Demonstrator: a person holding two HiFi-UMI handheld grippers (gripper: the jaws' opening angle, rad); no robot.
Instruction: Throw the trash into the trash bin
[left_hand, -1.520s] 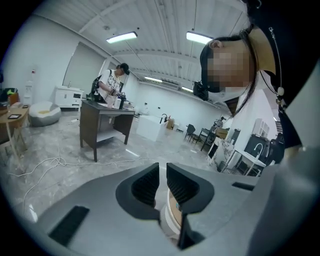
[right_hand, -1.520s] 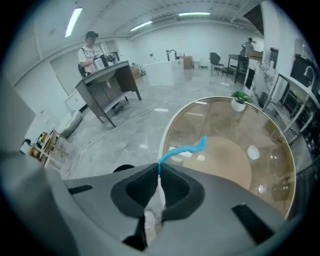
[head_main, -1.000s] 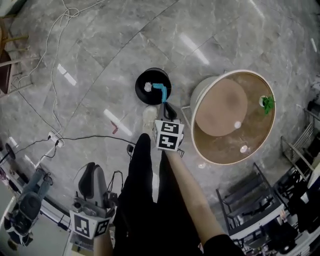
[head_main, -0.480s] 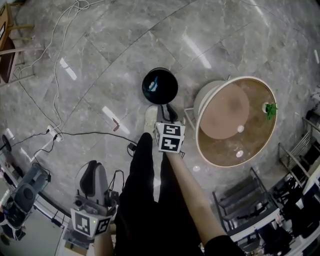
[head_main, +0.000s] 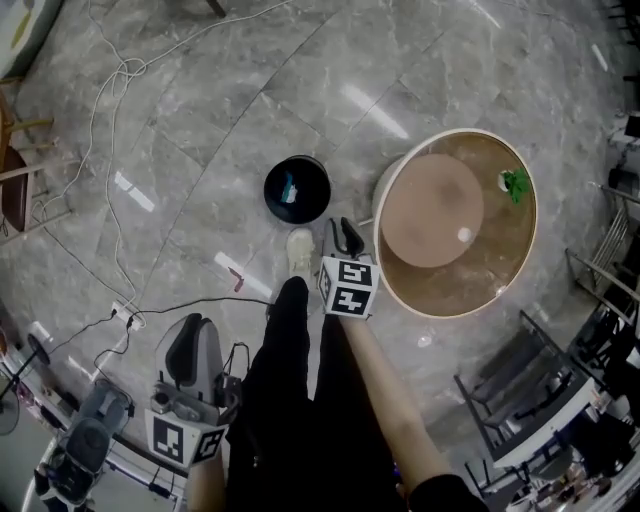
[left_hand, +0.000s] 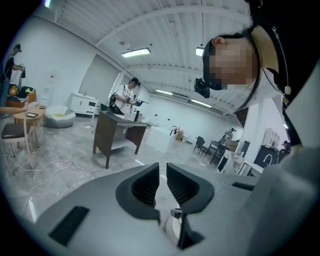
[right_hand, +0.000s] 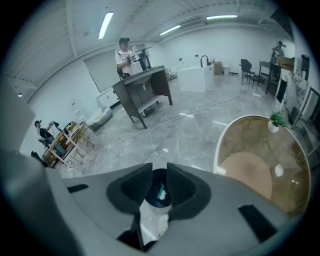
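Note:
The black round trash bin (head_main: 297, 190) stands on the grey marble floor, with a teal piece of trash (head_main: 290, 189) lying inside it. My right gripper (head_main: 347, 238) hovers just right of and nearer than the bin; its jaws are closing with nothing between them. In the right gripper view the bin (right_hand: 159, 184) and the teal trash (right_hand: 161, 192) show through the gap of that gripper (right_hand: 159, 172). My left gripper (head_main: 190, 352) hangs low at the left, far from the bin. In its own view the left gripper (left_hand: 162, 172) holds nothing, its jaws a narrow gap apart.
A round glass-topped table (head_main: 385, 270) with a small green plant (head_main: 516, 183) stands right of the bin. The person's white shoe (head_main: 299, 250) and black trouser legs (head_main: 290, 400) are beside the right gripper. White cables (head_main: 110, 120) cross the floor at left; metal racks (head_main: 530, 400) sit at right.
The right gripper held the teal trash over the bin, its jaws opened and the trash fell in. The gripper has since risen and drawn back from the bin.

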